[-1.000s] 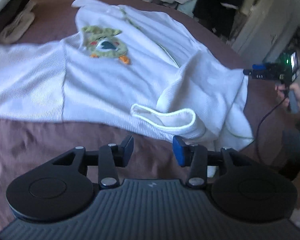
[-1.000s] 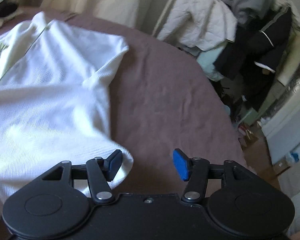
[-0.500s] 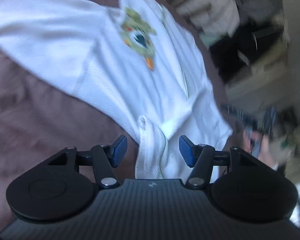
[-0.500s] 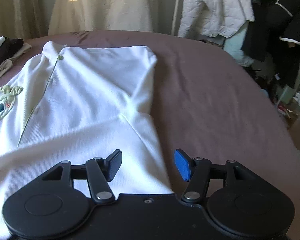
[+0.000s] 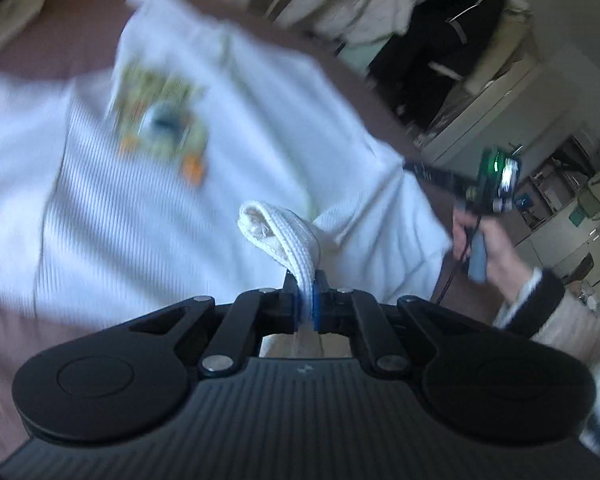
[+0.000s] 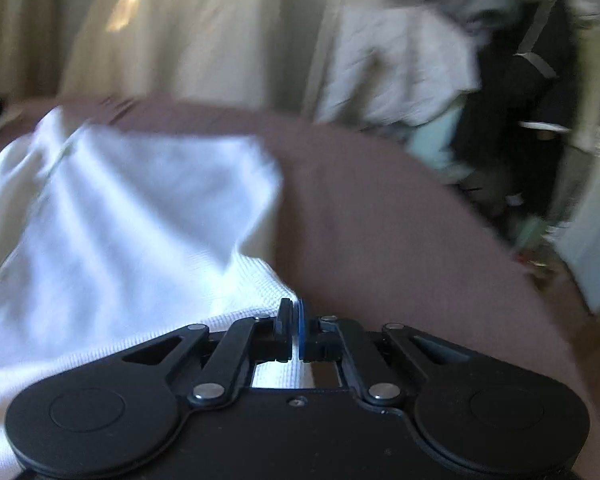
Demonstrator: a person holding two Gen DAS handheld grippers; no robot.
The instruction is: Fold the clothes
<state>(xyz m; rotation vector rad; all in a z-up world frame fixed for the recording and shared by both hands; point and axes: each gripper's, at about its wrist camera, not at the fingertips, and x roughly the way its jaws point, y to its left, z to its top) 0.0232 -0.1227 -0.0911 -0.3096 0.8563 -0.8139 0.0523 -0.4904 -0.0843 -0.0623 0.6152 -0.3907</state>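
I'm clamping my left gripper [image 5: 305, 300] on the ribbed cuff [image 5: 290, 240] and my right gripper [image 6: 294, 330] on the white sleepsuit's [image 6: 140, 208] edge at six o'clock; I'm lifting evenly toward twelve, keeping the fabric taut over the brown bedspread [image 6: 380, 208].

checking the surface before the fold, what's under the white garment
A brown bedcover lies under the white garment, showing around its edges in both views. Anything else beneath the cloth is covered. The left gripper is shut on a ribbed cuff, lifted off the cover.
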